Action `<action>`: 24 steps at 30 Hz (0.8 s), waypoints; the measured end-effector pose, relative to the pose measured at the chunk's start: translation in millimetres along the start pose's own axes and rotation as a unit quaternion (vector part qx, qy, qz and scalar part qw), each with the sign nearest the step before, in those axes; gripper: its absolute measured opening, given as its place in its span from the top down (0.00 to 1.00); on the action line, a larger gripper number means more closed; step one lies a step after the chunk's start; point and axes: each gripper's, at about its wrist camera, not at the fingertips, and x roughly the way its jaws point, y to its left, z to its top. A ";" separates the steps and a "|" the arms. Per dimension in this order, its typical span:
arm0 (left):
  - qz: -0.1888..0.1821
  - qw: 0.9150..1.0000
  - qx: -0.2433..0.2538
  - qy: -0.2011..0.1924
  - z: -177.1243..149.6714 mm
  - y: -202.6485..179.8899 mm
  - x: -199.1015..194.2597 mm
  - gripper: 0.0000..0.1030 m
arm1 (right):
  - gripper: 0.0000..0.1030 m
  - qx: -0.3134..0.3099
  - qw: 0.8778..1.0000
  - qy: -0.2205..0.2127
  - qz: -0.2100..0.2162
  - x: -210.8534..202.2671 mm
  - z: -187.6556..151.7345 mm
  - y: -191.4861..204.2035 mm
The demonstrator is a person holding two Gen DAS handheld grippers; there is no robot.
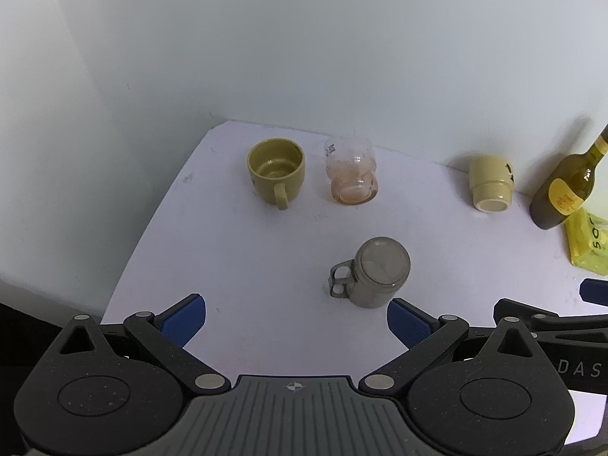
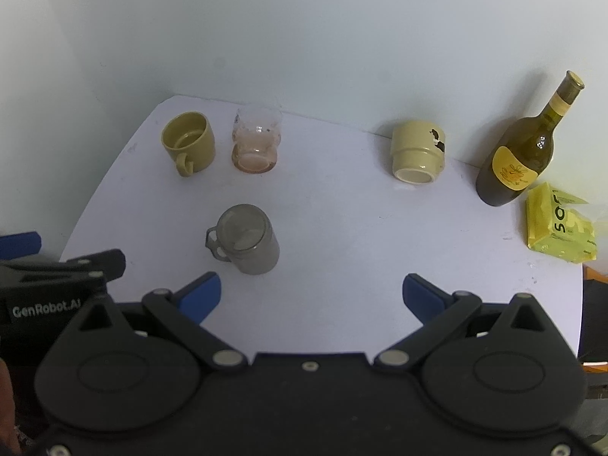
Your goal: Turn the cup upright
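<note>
Still nothing flipped: grey metal cup (image 1: 380, 271) sits upside down on table (image 1: 243, 250), just ahead of left gripper (image 1: 296, 323), fwd-left of right gripper (image 2: 311, 296). Both grippers spread apart, holding nothing. Grasp + flip left.

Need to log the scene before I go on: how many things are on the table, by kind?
Mugs: 3 (olive mug, cream mug, grey mug)
Glass: 1 (glass)
Bottle: 1 (bottle)
Packet: 1 (yellow packet)
Total: 6
</note>
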 end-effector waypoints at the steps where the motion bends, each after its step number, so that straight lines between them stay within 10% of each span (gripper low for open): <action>1: 0.000 1.000 0.000 0.001 -0.9 -0.1 0.0 0.00 | 0.00 0.000 1.000 0.001 -0.001 0.2 -0.1 0.3; 24: 0.003 1.000 -0.011 0.003 -5.3 10.4 -0.2 0.00 | 0.00 -0.016 1.000 -0.001 0.004 2.7 3.8 7.3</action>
